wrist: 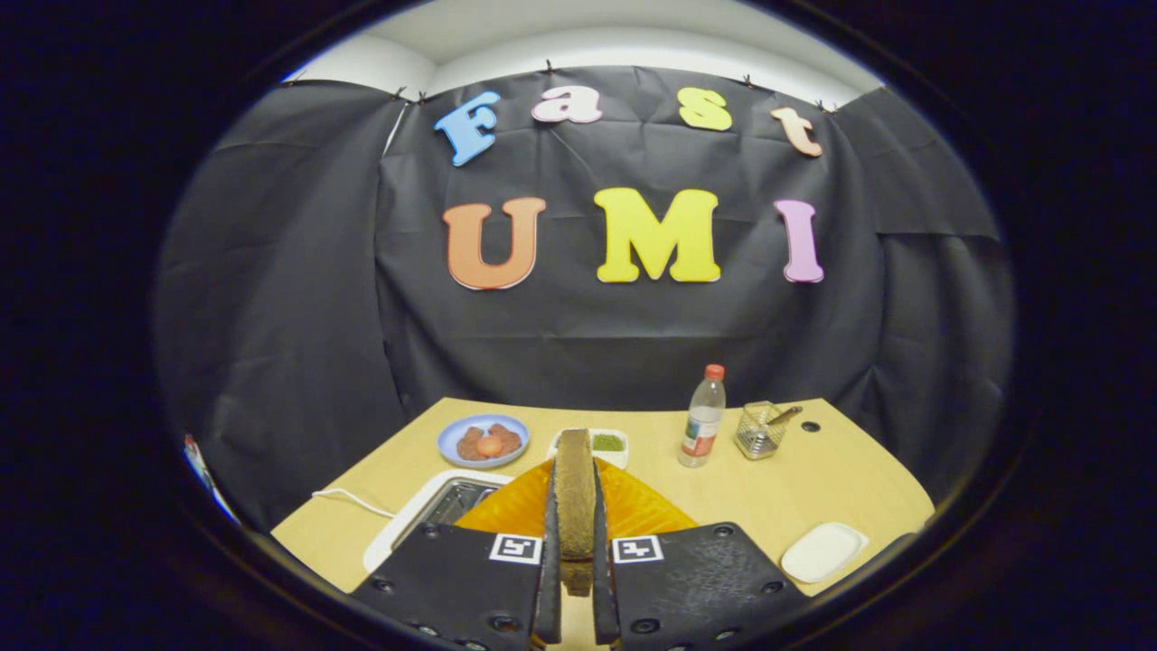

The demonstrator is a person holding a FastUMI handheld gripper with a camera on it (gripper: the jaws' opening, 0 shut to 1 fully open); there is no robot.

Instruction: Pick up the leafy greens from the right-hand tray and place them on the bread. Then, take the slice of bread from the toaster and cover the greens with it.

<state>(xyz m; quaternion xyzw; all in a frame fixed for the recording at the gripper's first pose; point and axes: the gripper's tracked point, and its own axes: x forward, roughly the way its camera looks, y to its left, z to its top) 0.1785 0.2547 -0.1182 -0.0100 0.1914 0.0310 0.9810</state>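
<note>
My gripper [575, 551] is shut on a brown slice of bread [575, 479], which stands upright and edge-on between the two fingers. Below and just beyond the fingers lies an orange plate [637, 511]; the bread and fingers hide what is on it. The white toaster [432, 506] sits left of the plate with its slots facing up. Past the bread's top, a small white tray [620, 449] holds a patch of leafy greens [608, 442].
A blue plate [452, 448] with brown food and an orange ball is at the back left. A plastic bottle [702, 418] and a wire basket [759, 430] stand at the back right. A white dish [823, 551] lies near the right front edge. A white cable [348, 497] trails left of the toaster.
</note>
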